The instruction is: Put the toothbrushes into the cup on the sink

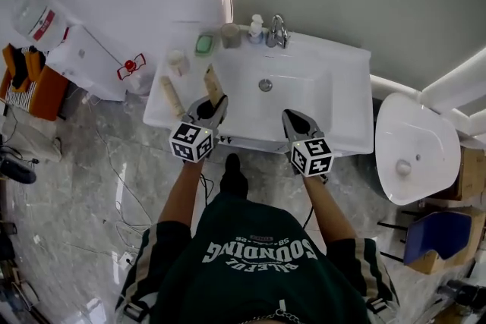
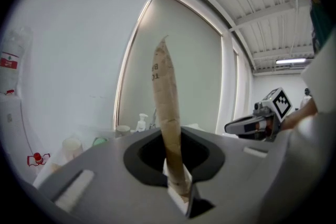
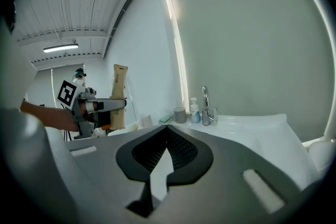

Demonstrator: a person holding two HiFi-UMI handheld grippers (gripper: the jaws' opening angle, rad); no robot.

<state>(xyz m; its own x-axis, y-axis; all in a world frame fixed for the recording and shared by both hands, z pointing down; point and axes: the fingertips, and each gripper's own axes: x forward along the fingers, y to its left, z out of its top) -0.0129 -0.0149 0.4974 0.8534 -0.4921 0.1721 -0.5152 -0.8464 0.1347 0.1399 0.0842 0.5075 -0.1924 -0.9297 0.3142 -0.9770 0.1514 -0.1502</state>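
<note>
Left gripper (image 2: 173, 165) clamps the paper-wrapped toothbrush (image 2: 167, 107), likely light and crushable, by its lower end; right gripper (image 3: 165, 149) sits closed, empty.

The head camera looked steeply down from above the person onto the sink (image 1: 349, 87), with the left gripper (image 1: 211, 104) and right gripper (image 1: 295, 117) at its front edge. Each gripper camera sat close behind its own jaws, facing roughly level across the sink. Both took in the soap bottle (image 3: 195, 110) and the opposite gripper.

Basin (image 1: 292, 99) lies open; cup (image 1: 230, 35), faucet (image 1: 278, 30) line rear.
</note>
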